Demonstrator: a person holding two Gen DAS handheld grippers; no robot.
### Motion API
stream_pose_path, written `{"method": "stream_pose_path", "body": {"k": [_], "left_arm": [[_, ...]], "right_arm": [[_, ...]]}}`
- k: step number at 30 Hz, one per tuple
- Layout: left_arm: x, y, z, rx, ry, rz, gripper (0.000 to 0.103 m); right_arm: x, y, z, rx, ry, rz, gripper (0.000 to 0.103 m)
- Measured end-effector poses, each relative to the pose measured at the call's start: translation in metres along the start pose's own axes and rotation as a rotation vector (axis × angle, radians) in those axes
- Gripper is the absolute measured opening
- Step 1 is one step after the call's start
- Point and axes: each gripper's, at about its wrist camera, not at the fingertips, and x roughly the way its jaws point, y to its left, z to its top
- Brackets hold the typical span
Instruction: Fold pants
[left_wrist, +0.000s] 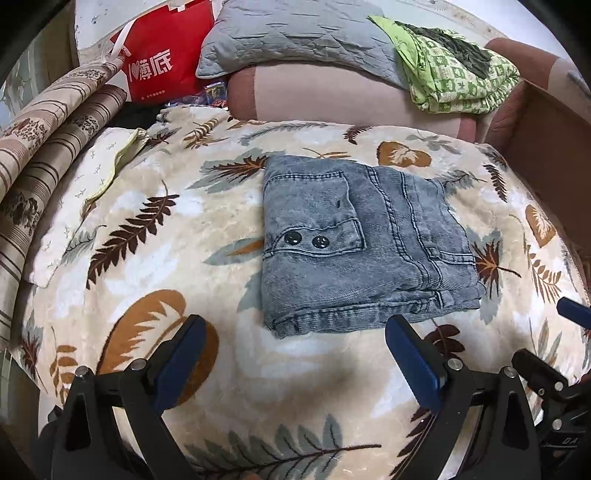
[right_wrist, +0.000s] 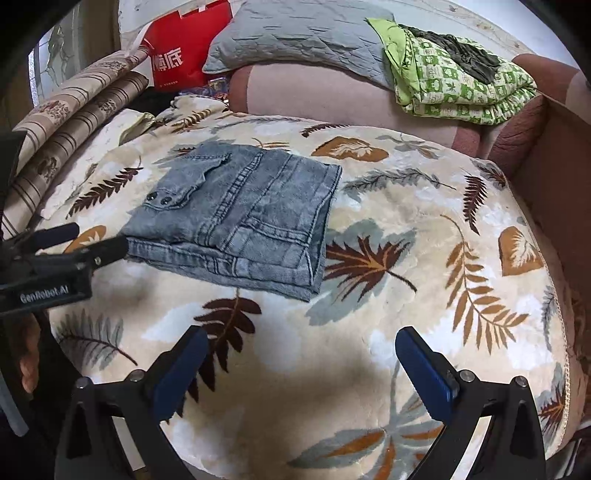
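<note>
Both grippers tilt downward, jaws apart and empty: left gripper (left_wrist: 295, 328), right gripper (right_wrist: 301, 341). The folded grey-blue denim pants (left_wrist: 354, 243) lie at frame centre on the leaf-patterned plush blanket (left_wrist: 166, 236), waistband nearest.

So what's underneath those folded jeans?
The folded jeans lie on a leaf-patterned blanket, which shows all around them. The patch directly beneath is covered, so anything there cannot be seen.

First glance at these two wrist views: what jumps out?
The folded grey jeans lie as a neat square in the middle of the leaf-print blanket, two snaps showing on the pocket flap. Both the left gripper and the right gripper hang open and empty on the near side of the jeans. Behind, a red bag and a green quilt catch the eye.
</note>
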Motion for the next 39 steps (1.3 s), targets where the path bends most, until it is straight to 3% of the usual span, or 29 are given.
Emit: {"method": "stream_pose_path", "body": {"k": [6,20,28,39], "left_arm": [[-0.008,0.009,0.008,-0.028,-0.032,-0.053,0.097],[-0.016,0.004,0.013,-0.008,-0.051,-0.031,0.097],[-0.028,-0.006,0.015,0.018,-0.094,-0.011,0.097],[-0.031,0.001,0.015,-0.015,-0.099,-0.026,0.097]], "right_arm": [[-0.003,0.003,0.016,0.013,-0.006,0.016,0.103],[0.0,0.007,0.015,0.021,0.001,0.053,0.103],[-0.011,0.003,0.023,0.021,-0.037,0.05,0.103],[-0.009,0.01,0.03,0.014,-0.036,0.036,0.103]]}}
